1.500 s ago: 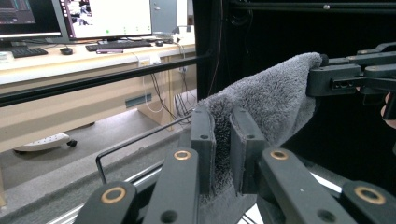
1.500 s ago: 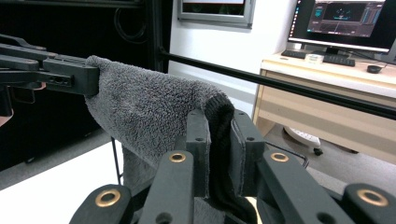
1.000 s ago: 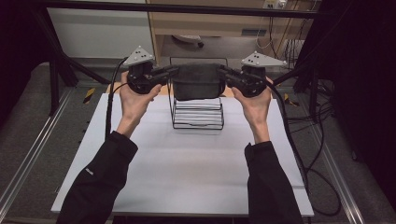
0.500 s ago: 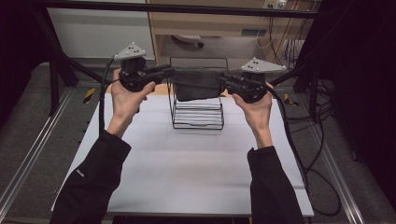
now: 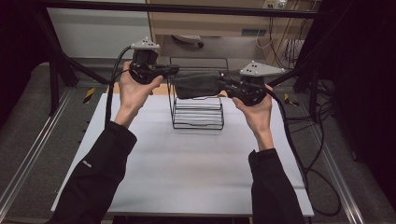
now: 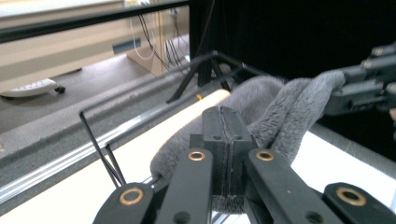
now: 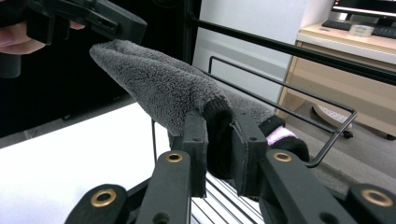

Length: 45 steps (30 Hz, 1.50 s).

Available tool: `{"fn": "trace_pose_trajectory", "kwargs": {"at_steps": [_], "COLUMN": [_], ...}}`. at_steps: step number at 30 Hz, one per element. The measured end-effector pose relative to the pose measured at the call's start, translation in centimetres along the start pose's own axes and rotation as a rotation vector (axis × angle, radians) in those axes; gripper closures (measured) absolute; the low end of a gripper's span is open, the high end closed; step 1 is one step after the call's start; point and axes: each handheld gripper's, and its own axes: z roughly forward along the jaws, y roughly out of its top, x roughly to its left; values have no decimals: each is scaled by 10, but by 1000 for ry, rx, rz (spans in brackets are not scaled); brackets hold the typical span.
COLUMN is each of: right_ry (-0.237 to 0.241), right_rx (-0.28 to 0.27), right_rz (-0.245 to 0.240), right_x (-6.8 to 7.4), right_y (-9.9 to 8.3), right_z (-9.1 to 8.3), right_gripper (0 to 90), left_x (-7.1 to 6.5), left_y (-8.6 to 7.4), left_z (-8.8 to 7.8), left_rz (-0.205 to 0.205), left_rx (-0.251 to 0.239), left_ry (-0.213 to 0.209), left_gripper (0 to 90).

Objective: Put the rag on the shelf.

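A grey fuzzy cloth [image 5: 196, 85] hangs stretched between my two grippers above a black wire rack [image 5: 196, 116] on the white table [image 5: 187, 168]. My left gripper [image 5: 173, 71] is shut on the cloth's left end; in the left gripper view its jaws [image 6: 223, 135] press together with grey fuzz between them and the cloth [image 6: 280, 107] bunched behind. My right gripper [image 5: 223, 84] is shut on the right end; in the right gripper view [image 7: 218, 126] the folded cloth [image 7: 163, 88] runs away to the other gripper [image 7: 112, 23]. A pink tag [image 7: 282, 135] shows beside the jaws.
The rack's top wire frame [image 7: 289, 93] passes just behind and under the cloth. Black frame bars [image 5: 70, 70] cross the back of the table. A wooden desk [image 5: 224, 23] stands beyond, and cables [image 5: 299, 121] trail down the right side.
My left gripper has risen and moved away from me with its end of the cloth. The right gripper has stayed about where it was, so the cloth now slopes.
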Motion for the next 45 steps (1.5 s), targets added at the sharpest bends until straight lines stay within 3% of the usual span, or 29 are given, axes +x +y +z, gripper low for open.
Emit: {"fn": "trace_pose_trajectory", "kwargs": {"at_steps": [7, 10, 17, 19, 24, 28, 37, 45], "right_ry": [24, 32, 40, 37, 44, 47, 10, -11], "right_rx": [20, 22, -1, -7, 32, 73, 118, 87], "right_rz": [11, 14, 32, 40, 78, 111, 154, 165], "right_x": [1, 2, 5, 4, 2, -2, -10, -12], "right_y": [-1, -1, 1, 1, -4, -14, -42, -52], "right_z": [0, -2, -4, -4, 0, 8, 25, 31], "right_gripper": [714, 667, 499, 515, 776, 883, 900, 881], "left_x": [-2, -3, -6, -7, -9, -8, -6, -3], "left_y": [-10, -13, -24, -27, -38, -47, -63, -66], "left_z": [5, 6, 9, 10, 15, 19, 35, 40], "left_rz": [18, 25, 50, 55, 73, 77, 70, 58], "left_rx": [56, 58, 86, 88, 108, 109, 112, 105], "left_ry": [-15, -22, -27, -27, -18, -12, 15, 14], "left_gripper": [895, 896, 897, 897, 897, 897, 897, 893]}}
